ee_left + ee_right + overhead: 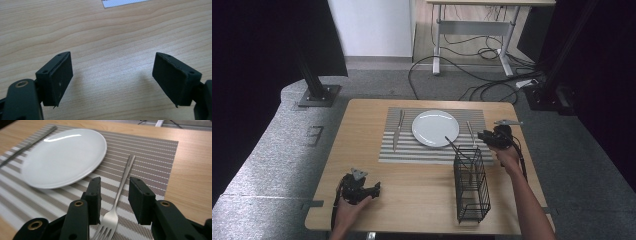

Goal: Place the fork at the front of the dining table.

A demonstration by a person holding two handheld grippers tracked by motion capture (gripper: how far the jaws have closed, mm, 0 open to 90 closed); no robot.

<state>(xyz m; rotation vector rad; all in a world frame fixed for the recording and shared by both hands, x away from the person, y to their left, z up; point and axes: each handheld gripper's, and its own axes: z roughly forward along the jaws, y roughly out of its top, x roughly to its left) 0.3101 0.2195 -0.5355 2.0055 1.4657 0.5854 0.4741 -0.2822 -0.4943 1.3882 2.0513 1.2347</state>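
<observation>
Fork lies on the mat, right jaws parted above it

The fork (117, 195) lies flat on the striped mat (155, 152), just right of the white plate (65, 155), prongs toward the person. The right gripper (113, 192) hangs over it with jaws partly apart, the fork seen in the gap between them, the pads off the metal. A knife (397, 131) lies on the mat left of the plate. A black wire basket (472, 185) stands on the desk (422, 185) near the right hand. The left gripper (112, 80) sits low over bare desk, jaws wide and holding nothing
</observation>
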